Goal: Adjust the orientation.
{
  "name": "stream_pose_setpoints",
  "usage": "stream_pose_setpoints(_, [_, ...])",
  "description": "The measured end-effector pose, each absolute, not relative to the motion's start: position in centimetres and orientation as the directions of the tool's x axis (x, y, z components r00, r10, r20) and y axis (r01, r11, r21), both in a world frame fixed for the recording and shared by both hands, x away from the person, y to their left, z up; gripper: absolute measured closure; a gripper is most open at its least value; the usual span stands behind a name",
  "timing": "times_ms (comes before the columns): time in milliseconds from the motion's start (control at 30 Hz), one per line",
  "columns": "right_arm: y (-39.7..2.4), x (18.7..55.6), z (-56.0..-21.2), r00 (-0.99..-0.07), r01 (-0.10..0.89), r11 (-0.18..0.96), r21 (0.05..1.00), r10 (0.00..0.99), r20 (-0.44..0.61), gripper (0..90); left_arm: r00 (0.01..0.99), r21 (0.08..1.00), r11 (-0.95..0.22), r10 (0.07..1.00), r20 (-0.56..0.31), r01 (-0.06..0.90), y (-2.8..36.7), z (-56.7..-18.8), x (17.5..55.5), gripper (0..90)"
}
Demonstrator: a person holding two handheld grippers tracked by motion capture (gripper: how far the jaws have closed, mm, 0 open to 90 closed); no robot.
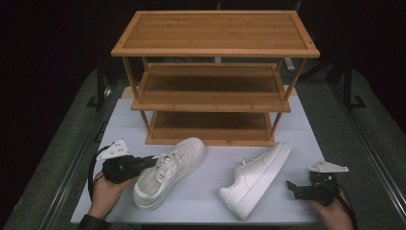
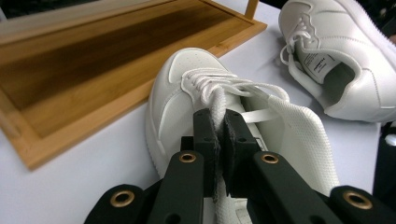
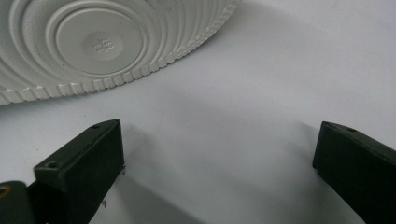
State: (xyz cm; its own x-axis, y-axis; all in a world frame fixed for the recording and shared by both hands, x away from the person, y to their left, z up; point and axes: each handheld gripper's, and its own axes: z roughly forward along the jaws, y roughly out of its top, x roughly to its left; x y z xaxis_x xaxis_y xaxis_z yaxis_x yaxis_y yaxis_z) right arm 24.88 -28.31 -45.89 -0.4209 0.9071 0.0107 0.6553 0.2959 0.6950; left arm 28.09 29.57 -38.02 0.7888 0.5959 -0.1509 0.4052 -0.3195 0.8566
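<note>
Two white sneakers lie on the white table top point(image 1: 210, 203) in front of a bamboo rack. The left sneaker point(image 1: 170, 172) stands upright with its toe toward the rack. My left gripper point(image 1: 152, 163) comes in from its left, shut on the edge of the sneaker's upper by the laces; in the left gripper view the pads point(image 2: 205, 133) pinch that white fabric. The right sneaker point(image 1: 256, 179) lies tipped, its ribbed sole point(image 3: 93, 42) facing my right gripper point(image 1: 291, 188). That gripper point(image 3: 219, 140) stands open, a short way from the sole, with nothing between its jaws.
The three-tier bamboo rack point(image 1: 210, 103) stands at the back of the table, its shelves bare; its bottom shelf point(image 2: 93, 60) is just beyond the left sneaker's toe. Dark floor and metal rails flank the table. Bare table lies between the sneakers.
</note>
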Motion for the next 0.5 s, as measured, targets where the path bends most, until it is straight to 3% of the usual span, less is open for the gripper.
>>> stream_pose_setpoints(333, [-28.3,24.89,-45.89,-0.42,0.656,0.296,0.695,0.907,0.011,1.4,0.785,0.85,-0.328,0.602,-0.147,0.411,30.47,-38.67,27.66,82.8])
stream_pose_setpoints(433, [-28.3,24.89,-45.89,-0.42,0.656,0.296,0.694,0.907,0.011,1.4,0.79,0.849,-0.333,0.595,-0.148,0.41,30.52,-38.61,27.69,77.1])
stream_pose_setpoints(500, [-28.3,24.9,-45.89,-0.421,0.656,0.296,0.694,0.907,0.01,1.4,0.791,0.85,-0.328,0.592,-0.154,0.411,30.6,-38.6,27.7,65.3])
